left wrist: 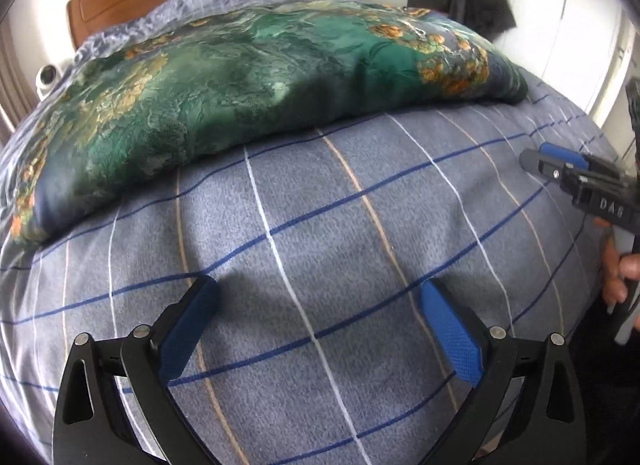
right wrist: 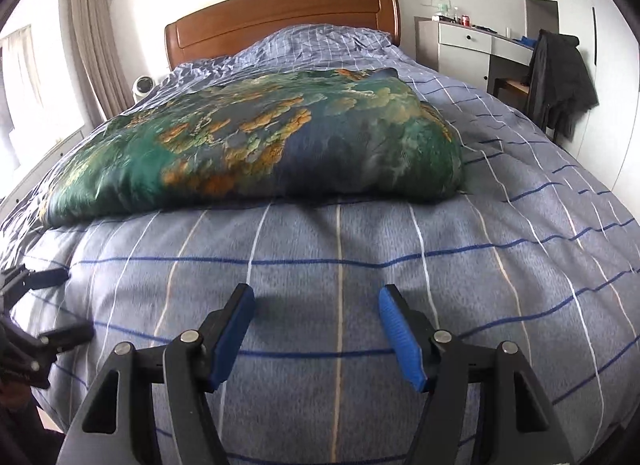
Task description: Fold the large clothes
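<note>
A large green cloth with orange flowers (left wrist: 240, 77) (right wrist: 260, 145) lies bunched in a thick heap across the middle of the bed. My left gripper (left wrist: 319, 287) is open over the blue plaid bed cover (left wrist: 320, 225), short of the cloth's near edge, with nothing between its blue pads. My right gripper (right wrist: 316, 292) is likewise open over the plaid cover (right wrist: 340, 245) with nothing in it. Each gripper shows in the other's view: the right gripper (left wrist: 536, 155) at the right edge with a hand on its handle, the left gripper (right wrist: 66, 305) at the left edge.
A wooden headboard (right wrist: 280, 17) stands at the far end of the bed. White drawers (right wrist: 464, 45) and a chair hung with a dark jacket (right wrist: 560, 77) stand at the right. Curtains (right wrist: 92, 45) and a small white round device (right wrist: 142, 87) are at the left.
</note>
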`<state>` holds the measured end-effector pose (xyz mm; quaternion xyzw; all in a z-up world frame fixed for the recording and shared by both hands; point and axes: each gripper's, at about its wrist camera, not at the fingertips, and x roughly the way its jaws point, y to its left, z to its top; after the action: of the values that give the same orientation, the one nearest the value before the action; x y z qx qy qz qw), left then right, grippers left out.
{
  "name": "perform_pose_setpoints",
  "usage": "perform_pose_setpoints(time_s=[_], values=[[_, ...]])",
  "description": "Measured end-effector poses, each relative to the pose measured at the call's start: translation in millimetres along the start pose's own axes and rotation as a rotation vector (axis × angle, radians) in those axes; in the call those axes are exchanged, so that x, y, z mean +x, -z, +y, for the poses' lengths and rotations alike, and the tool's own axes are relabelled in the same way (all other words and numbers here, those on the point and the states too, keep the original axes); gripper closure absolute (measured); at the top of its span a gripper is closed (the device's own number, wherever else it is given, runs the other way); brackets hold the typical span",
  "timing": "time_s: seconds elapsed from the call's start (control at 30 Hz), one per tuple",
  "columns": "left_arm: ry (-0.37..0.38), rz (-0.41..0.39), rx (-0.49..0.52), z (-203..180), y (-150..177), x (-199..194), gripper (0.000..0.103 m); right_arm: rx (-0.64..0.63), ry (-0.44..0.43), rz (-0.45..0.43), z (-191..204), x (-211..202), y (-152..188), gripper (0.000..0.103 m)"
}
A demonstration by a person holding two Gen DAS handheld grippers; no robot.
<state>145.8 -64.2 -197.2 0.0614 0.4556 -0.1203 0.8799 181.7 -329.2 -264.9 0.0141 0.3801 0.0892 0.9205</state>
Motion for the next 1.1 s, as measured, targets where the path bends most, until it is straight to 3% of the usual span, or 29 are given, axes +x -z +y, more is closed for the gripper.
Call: perform_pose_setpoints(time_s=[0.17, 0.37, 0.57, 0.63, 0.73, 0.77, 0.9, 0.97, 1.1], values=[[-0.011, -0.007, 0.000, -3, 2, -9, 0.002, 0.011, -0.005, -0.004, -3, 2, 1, 0.035], [0.118, -0.171, -0.077, 7, -40, -46, 0.002, 0.030, -0.020, -0.013, -7, 0, 1, 0.035], [0.162, -0.276, 0.127, -27, -93, -48, 0.002, 0.037, -0.037, -0.019, -10, 0, 2, 0.034], [0.189, -0.223, 0.159, -36, -104, -27, 0.002, 0.042, -0.041, -0.021, -12, -2, 2, 0.034], [0.199, -0.046, 0.131, -32, -111, 24, 0.002, 0.072, -0.050, -0.013, -17, -4, -1, 0.034], [0.189, -0.027, 0.130, -31, -104, 30, 0.002, 0.092, -0.055, -0.007, -21, -5, -4, 0.034], [0.199, -0.064, 0.139, -31, -101, 11, 0.002, 0.217, -0.085, -0.027, -44, -15, -26, 0.034], [0.201, -0.090, 0.117, -26, -100, -3, 0.002, 0.307, -0.112, -0.044, -63, -13, -42, 0.020], [0.179, -0.112, 0.052, -8, -97, -21, 0.002, 0.575, -0.217, 0.013, -105, 26, -67, 0.018]])
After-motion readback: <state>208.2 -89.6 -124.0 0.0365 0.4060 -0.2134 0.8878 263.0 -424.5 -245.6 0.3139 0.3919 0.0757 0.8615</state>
